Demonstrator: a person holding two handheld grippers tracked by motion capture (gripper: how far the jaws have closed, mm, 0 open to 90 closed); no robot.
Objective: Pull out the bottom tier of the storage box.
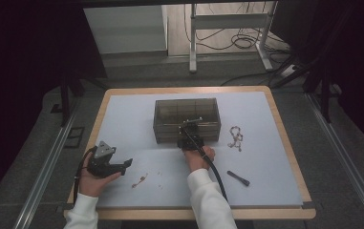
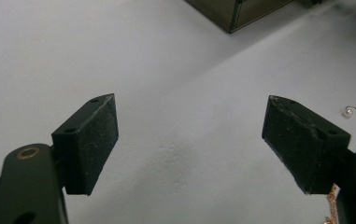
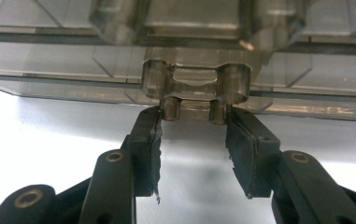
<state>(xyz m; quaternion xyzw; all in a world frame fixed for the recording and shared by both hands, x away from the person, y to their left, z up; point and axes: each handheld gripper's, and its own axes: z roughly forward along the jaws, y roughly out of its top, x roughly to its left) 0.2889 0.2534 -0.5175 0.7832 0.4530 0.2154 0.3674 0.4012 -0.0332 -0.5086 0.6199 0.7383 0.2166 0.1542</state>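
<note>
right gripper (image 3: 194,116) jaws clamped on the clasp (image 3: 195,109) of smoky plastic box (image 1: 186,119), left gripper (image 2: 192,140) jaws wide apart (over bare table (image 2: 119,56))

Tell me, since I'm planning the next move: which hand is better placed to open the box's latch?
Right. Its claw already pinches the latch of the box; the left claw gapes open, off by the table's near-left edge.

A black pen (image 1: 238,178) lies at five o'clock on the surface (image 1: 265,143); a beaded chain (image 1: 236,137) at three; another chain (image 1: 139,181) at seven.
</note>
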